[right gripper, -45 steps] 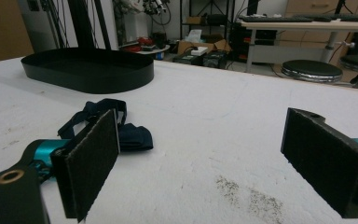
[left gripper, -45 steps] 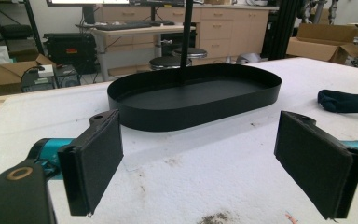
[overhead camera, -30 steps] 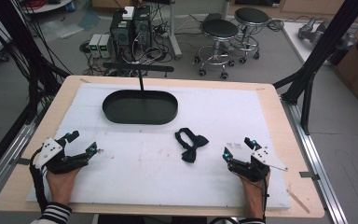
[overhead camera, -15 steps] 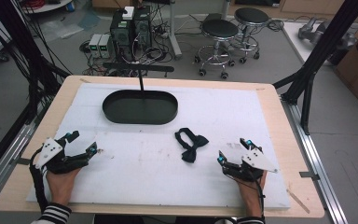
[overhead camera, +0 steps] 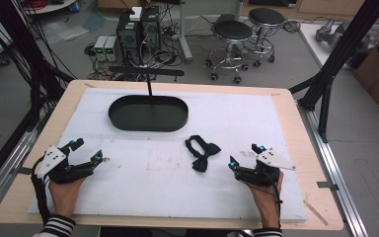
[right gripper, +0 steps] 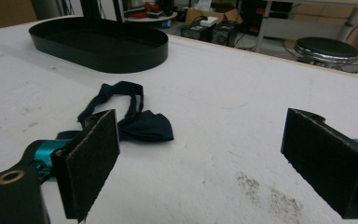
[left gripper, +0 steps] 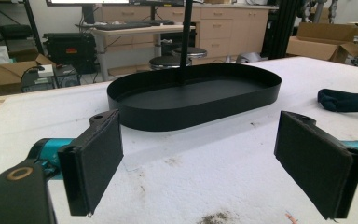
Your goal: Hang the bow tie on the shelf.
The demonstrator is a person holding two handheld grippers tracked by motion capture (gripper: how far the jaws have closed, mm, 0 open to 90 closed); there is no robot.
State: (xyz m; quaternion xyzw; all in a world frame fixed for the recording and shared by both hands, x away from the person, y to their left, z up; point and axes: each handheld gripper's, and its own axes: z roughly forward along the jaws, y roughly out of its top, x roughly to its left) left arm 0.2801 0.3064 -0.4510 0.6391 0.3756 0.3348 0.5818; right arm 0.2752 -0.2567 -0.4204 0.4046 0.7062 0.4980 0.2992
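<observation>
High view: you sit at a wooden table (overhead camera: 296, 128) covered by a white foam mat (overhead camera: 153, 177), your forearms coming in from the near edge. Toward the far side of the mat, left of centre, stands a black oval tray (overhead camera: 148, 114) with low walls; a thin black post rises just behind it. Nearer you, right of centre, lies a dark navy bow tie (overhead camera: 202, 152), its strap looped toward the tray and its bow pointing toward you. The tie rests flat on the mat, apart from the tray.

Your left gripper (overhead camera: 86, 153) sits at the near left of the mat, well apart from the tie, jaws spread wide with nothing between them. Left gripper view looks across bare mat to the tray (left gripper: 196, 95), the tie (left gripper: 347, 100) at the far right edge.

Your right gripper (overhead camera: 246, 155) rests just beside the tie, on its right, jaws also wide apart and holding nothing. Right gripper view shows the tie (right gripper: 135, 119) close behind one jaw's pad, not between the pads, with the tray (right gripper: 98, 42) farther off.
</observation>
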